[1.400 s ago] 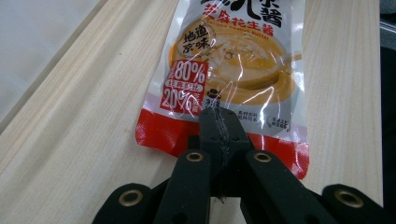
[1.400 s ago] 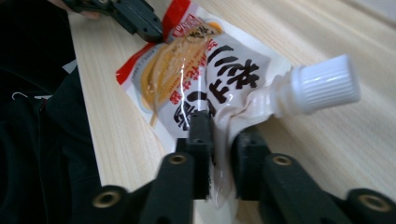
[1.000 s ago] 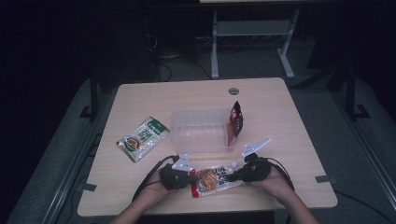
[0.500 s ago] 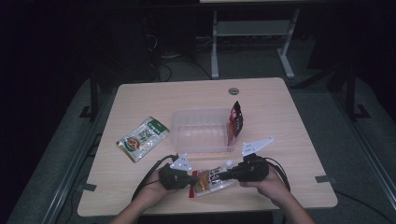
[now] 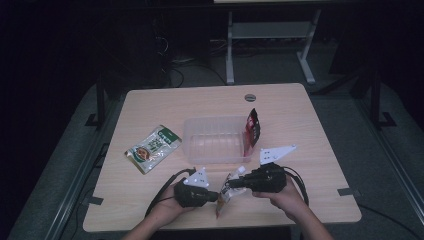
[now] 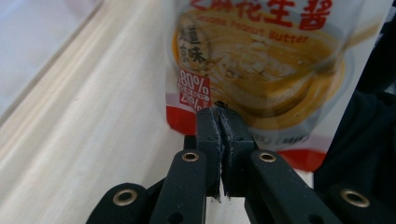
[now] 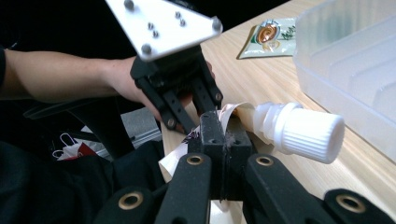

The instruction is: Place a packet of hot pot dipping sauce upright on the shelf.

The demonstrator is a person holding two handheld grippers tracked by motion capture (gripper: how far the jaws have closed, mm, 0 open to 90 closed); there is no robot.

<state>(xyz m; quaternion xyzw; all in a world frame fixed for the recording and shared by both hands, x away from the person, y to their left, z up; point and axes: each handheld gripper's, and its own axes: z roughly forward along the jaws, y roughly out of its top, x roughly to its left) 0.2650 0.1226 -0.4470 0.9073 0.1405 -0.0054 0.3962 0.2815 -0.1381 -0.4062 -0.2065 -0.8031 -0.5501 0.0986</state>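
A peanut-butter spout pouch [image 5: 223, 194] with red, white and orange print hangs just above the table's near edge, held between both grippers. My left gripper [image 5: 216, 196] is shut on the pouch's lower edge [image 6: 205, 100]. In the left gripper view the printed face rises right above the pinched jaws [image 6: 219, 112]. My right gripper [image 5: 234, 184] is shut on the pouch's top, beside the spout. In the right gripper view the white ribbed cap [image 7: 306, 133] sticks out to the right of my jaws [image 7: 224, 126], and the left gripper [image 7: 187, 109] faces me from behind the pouch.
A clear plastic bin [image 5: 215, 142] stands at the table's middle, with a dark red packet [image 5: 252, 127] leaning on its right wall. A green snack packet [image 5: 152, 148] lies flat to the bin's left. A round grommet [image 5: 250, 97] sits near the far edge.
The right gripper has risen and pulled the spout end up, so the pouch no longer lies flat on the table. The left gripper has stayed about where it was.
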